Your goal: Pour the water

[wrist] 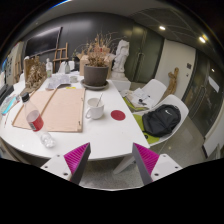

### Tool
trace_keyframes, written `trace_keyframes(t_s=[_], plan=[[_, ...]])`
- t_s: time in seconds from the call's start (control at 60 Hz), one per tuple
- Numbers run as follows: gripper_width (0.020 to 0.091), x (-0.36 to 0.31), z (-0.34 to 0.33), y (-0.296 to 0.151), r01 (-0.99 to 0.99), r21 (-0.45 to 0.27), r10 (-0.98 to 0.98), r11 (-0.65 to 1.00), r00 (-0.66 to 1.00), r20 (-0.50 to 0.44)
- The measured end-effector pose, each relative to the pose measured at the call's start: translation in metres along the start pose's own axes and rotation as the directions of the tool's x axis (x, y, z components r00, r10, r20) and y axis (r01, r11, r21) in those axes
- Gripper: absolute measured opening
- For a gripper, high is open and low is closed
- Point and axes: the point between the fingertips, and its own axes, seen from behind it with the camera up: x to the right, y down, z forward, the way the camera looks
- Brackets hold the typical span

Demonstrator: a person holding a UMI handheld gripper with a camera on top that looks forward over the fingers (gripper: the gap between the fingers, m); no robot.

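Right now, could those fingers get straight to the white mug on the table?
Probably yes. The fingers are open and hold nothing, and the white mug stands beyond them on the table with bare tabletop between. The red glass sits off to the side, out of the way.

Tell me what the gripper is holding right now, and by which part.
Nothing is held: the gripper is open, its fingers empty, short of the white round table.

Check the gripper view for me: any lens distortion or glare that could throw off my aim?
Gripper view: strong fisheye, the white table edge bows into a curve; ceiling lights glare above, but none falls on the red cup or white mug; the jaws stand open and empty.
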Motion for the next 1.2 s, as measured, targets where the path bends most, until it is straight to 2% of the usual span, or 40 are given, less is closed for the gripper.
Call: trace_keyframes(t_s=[0.133,0.35,0.417,0.55,0.7,0.783,0.817,0.883,0.95,1.117,1.2], plan=[[0.0862,-0.031,-0.003,0.002,0.014,0.020,-0.015,1.000,0.999,0.048],[0.0861,-0.140,-0.008,0.013,0.044,0.080,-0.057,0.996,0.985,0.164],[0.0863,-0.175,-0.006,0.010,0.053,0.120,-0.076,0.991,0.978,0.193],[0.0859,-0.237,0.009,-0.002,0.050,0.198,-0.096,0.979,0.968,0.232],[0.0841,-0.276,0.046,-0.018,-0.006,0.229,-0.051,0.974,0.969,0.243],[0.0748,-0.284,0.065,-0.024,-0.033,0.233,-0.022,0.972,0.973,0.232],[0.0680,-0.286,0.070,-0.029,-0.051,0.243,-0.006,0.969,0.973,0.230],[0.0501,-0.286,0.078,-0.037,-0.076,0.262,0.017,0.962,0.975,0.222],[0.0464,-0.289,0.081,-0.040,-0.084,0.274,0.021,0.958,0.974,0.224],[0.0284,-0.291,0.085,-0.042,-0.103,0.253,0.040,0.962,0.969,0.245],[0.0261,-0.291,0.084,-0.041,-0.093,0.237,0.034,0.967,0.970,0.242]])
